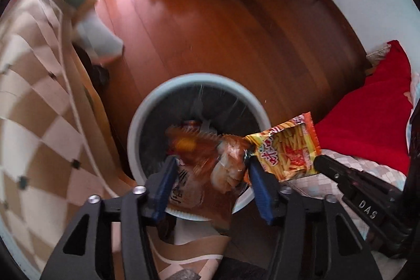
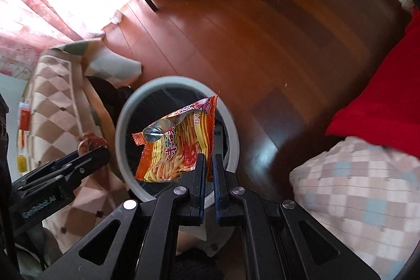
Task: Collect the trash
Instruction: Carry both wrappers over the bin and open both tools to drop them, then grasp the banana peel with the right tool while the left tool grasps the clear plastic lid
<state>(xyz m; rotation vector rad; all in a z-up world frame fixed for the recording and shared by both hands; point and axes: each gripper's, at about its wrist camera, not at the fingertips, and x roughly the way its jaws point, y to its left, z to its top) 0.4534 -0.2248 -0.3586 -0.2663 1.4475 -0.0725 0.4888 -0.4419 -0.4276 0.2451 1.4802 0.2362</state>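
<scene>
Crowding bin (image 2: 123, 138): checkered cloth (image 2: 52, 106) left, red blanket (image 2: 380, 96) right.

Left claw (image 1: 210, 169) spread, right claw (image 2: 208, 164) pinched.

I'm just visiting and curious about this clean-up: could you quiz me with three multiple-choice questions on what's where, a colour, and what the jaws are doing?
1. The snack packet hangs over:
A. the bin
B. the red blanket
C. a chair

2. The bin rim is:
A. black
B. pale grey
C. green

3. The right gripper is:
A. wide open
B. shut on the snack packet
C. out of view

Answers: 1 A, the bin's opening lies behind the packet. 2 B, the ring looks pale grey. 3 B, its jaws pinch the packet's lower edge.
</scene>
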